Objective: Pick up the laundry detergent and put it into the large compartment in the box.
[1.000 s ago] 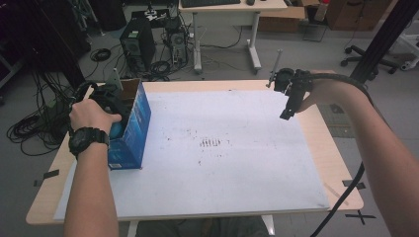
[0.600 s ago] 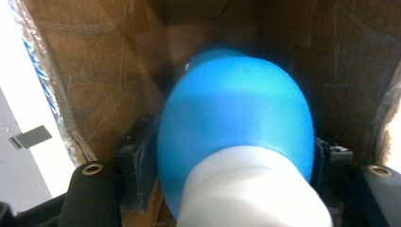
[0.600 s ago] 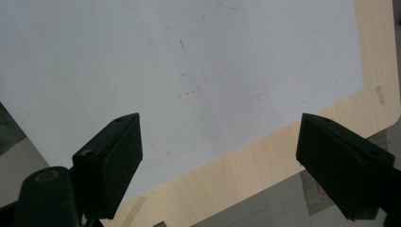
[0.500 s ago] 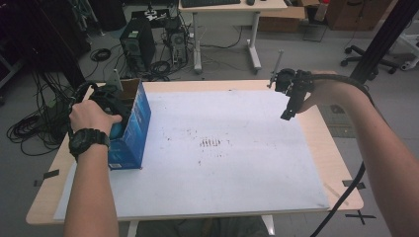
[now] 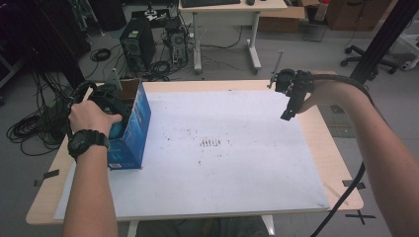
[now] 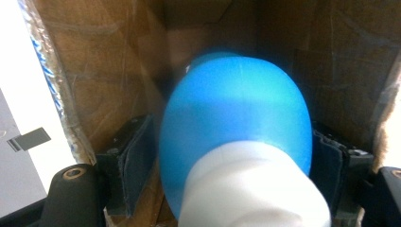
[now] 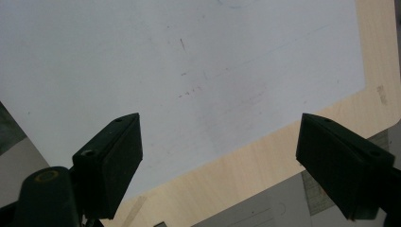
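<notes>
Your two forearms come in from the bottom edge of the high view, one on each side. Your left hand (image 5: 91,117), with a black watch (image 5: 86,143) on the wrist, sits at the middle left of the frame, holding the left gripper (image 5: 111,106) down inside an open blue cardboard box (image 5: 133,133) that stands on the left part of the table (image 5: 316,148). In the left gripper view, the two black jaws sit on either side of a rounded blue object with a white lower part (image 6: 236,142), pressed against it or very nearly, with brown cardboard walls all around. A white sheet (image 5: 222,173) covers most of the tabletop, with faint dark marks near its centre. At the upper right of the high view, your right hand holds the right gripper (image 5: 289,111) above the sheet's far right part, pointing down. In the right gripper view its jaws stand wide apart with nothing between them, over the sheet and the pale wood edge. Beyond the table, computer towers (image 5: 136,44) and cables lie on the floor.
</notes>
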